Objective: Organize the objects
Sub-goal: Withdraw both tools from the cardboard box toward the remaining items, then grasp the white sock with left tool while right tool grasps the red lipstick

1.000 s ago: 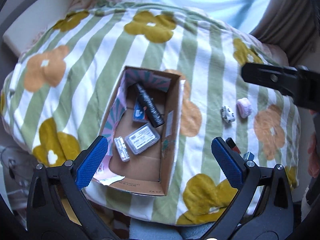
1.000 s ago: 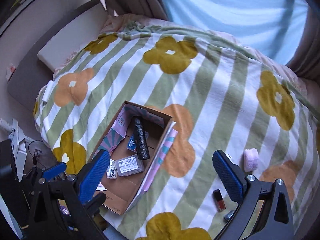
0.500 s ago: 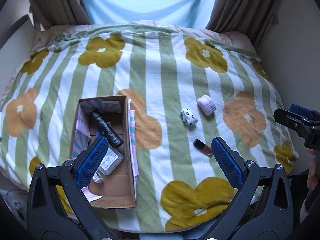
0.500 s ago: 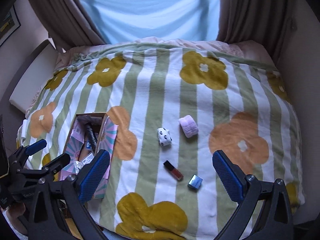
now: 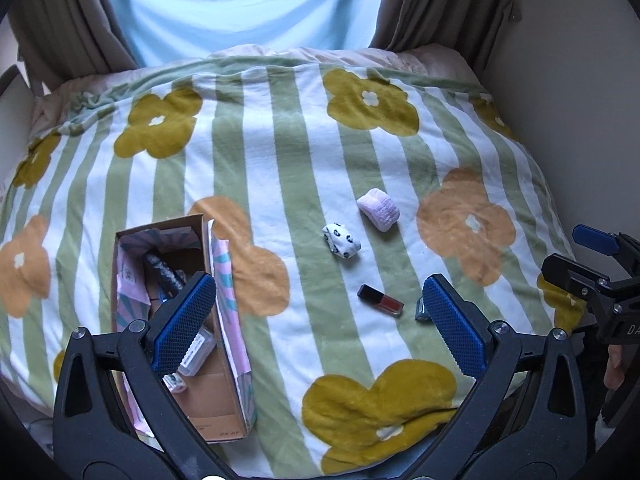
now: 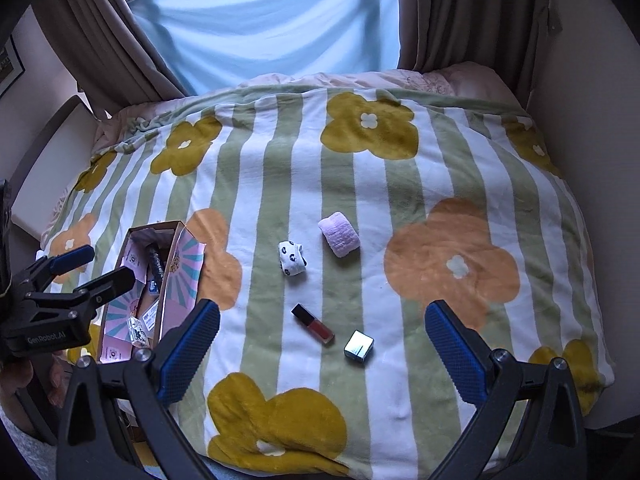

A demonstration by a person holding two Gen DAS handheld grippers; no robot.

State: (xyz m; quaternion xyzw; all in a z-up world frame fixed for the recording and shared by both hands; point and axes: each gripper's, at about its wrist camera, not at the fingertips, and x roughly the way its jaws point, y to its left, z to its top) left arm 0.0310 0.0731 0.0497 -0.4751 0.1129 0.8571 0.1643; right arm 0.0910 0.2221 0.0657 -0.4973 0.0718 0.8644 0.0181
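Note:
An open cardboard box (image 5: 218, 412) (image 6: 170, 276) lies at the bed's near left with a black tube (image 5: 162, 270), a clear case (image 5: 196, 354) and small packets inside. On the blanket to its right lie a pink roll (image 5: 378, 209) (image 6: 339, 234), a white spotted roll (image 5: 341, 241) (image 6: 293, 258), a red lip-gloss tube (image 5: 380, 300) (image 6: 313, 324) and a small silver box (image 6: 359, 348) (image 5: 420, 310). My left gripper (image 5: 318, 324) is open and empty above the bed's near edge. My right gripper (image 6: 320, 354) is open and empty, held above the lip gloss and silver box.
The bed carries a green-striped flower blanket (image 5: 280, 152) (image 6: 360, 184). Curtains (image 6: 460, 12) and a blue-lit window (image 6: 272, 20) stand behind it. A wall (image 5: 568, 100) runs along the right side. A white headboard or ledge (image 6: 52, 148) lies at the left.
Both grippers have swung right and pulled back from over the box, so the loose items on the blanket now sit centred in view. Both stay open and empty.

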